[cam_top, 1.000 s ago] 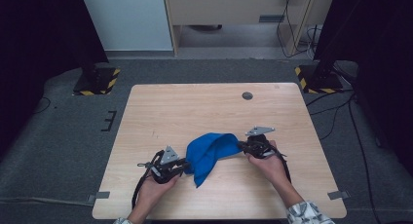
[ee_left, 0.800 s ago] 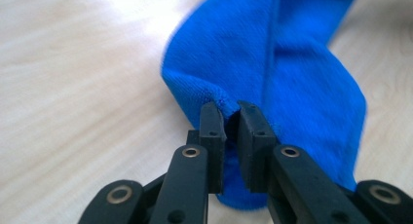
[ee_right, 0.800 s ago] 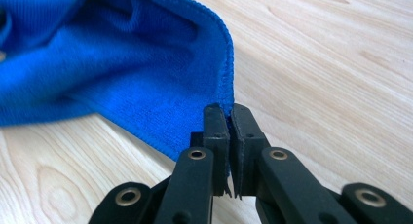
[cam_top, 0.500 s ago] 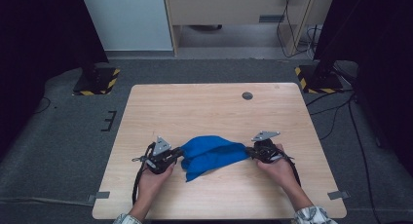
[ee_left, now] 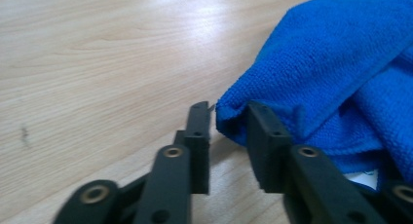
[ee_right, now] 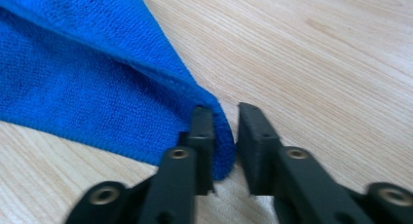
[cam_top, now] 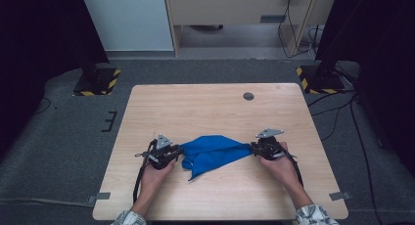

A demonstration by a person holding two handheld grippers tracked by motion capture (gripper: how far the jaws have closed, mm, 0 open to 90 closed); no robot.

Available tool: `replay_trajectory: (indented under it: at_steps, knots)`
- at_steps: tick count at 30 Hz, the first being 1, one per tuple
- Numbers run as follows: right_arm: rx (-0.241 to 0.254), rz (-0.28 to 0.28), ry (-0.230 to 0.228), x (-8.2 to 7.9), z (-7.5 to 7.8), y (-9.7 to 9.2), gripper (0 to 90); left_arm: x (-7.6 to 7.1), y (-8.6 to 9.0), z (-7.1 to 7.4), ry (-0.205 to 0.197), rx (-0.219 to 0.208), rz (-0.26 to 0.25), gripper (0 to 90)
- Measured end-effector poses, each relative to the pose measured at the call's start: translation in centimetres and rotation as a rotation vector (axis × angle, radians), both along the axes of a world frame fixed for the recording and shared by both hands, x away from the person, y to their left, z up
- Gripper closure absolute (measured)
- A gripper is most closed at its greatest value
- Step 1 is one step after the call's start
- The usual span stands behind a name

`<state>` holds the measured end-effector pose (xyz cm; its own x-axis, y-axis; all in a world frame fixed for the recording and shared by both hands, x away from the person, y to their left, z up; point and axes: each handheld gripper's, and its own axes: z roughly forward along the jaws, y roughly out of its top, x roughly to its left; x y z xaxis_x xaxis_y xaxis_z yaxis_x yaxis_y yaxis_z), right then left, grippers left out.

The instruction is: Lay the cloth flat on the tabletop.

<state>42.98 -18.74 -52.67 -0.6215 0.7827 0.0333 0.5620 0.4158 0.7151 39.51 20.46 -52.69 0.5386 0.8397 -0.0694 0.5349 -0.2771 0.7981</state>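
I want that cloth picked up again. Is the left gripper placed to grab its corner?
Probably yes: the left gripper has its jaws open with the blue cloth corner between them, nothing blocking.

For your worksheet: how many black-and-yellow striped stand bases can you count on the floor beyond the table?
2. One striped base sits on the floor past the table's far left corner, the other striped base past its far right corner. More may be hidden in the dark sides.
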Motion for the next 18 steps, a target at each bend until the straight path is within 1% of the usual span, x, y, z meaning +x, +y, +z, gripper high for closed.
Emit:
replay_trajectory:
  at_steps: [2, 3, 5, 6, 10, 11, 14, 15, 16, 18]
  knots:
    - [0.017, -0.016, -0.009, -0.3, 0.4, -0.1, 62.6, -0.1, 0.3, 0.3, -0.016, -0.017, 0.013, 62.9]
    - [0.03, -0.017, -0.019, -0.4, 0.6, -0.2, 58.8, -0.1, 0.5, 0.4, -0.022, -0.026, 0.012, 61.8]
    - [0.051, -0.019, -0.04, -0.8, 1.1, -0.4, 51.3, -0.2, 0.8, 0.5, -0.019, -0.042, 0.008, 59.2]
    - [0.054, -0.021, -0.047, -1.1, 1.4, -0.4, 46.0, -0.3, 0.8, 0.5, -0.019, -0.047, 0.009, 58.2]
    - [0.068, -0.034, -0.064, -1.9, 1.9, -0.5, 39.0, -0.8, 1.1, 1.2, -0.041, -0.055, 0.003, 57.5]
    - [0.076, -0.048, -0.065, -1.9, 2.0, -0.6, 37.8, -0.9, 1.2, 1.4, -0.047, -0.066, 0.004, 56.7]
    - [0.087, -0.072, -0.07, -1.9, 2.1, -1.1, 37.4, -1.2, 1.5, 1.7, -0.059, -0.077, 0.006, 56.3]
    - [0.088, -0.08, -0.063, -1.9, 2.0, -1.2, 38.7, -1.2, 1.6, 1.8, -0.06, -0.08, 0.009, 56.2]
    - [0.085, -0.079, -0.057, -1.8, 1.9, -1.4, 38.7, -1.2, 1.7, 1.8, -0.062, -0.086, 0.013, 56.0]
    - [0.086, -0.097, -0.043, -1.8, 1.5, -1.5, 38.5, -1.3, 1.9, 1.9, -0.064, -0.091, 0.022, 55.6]
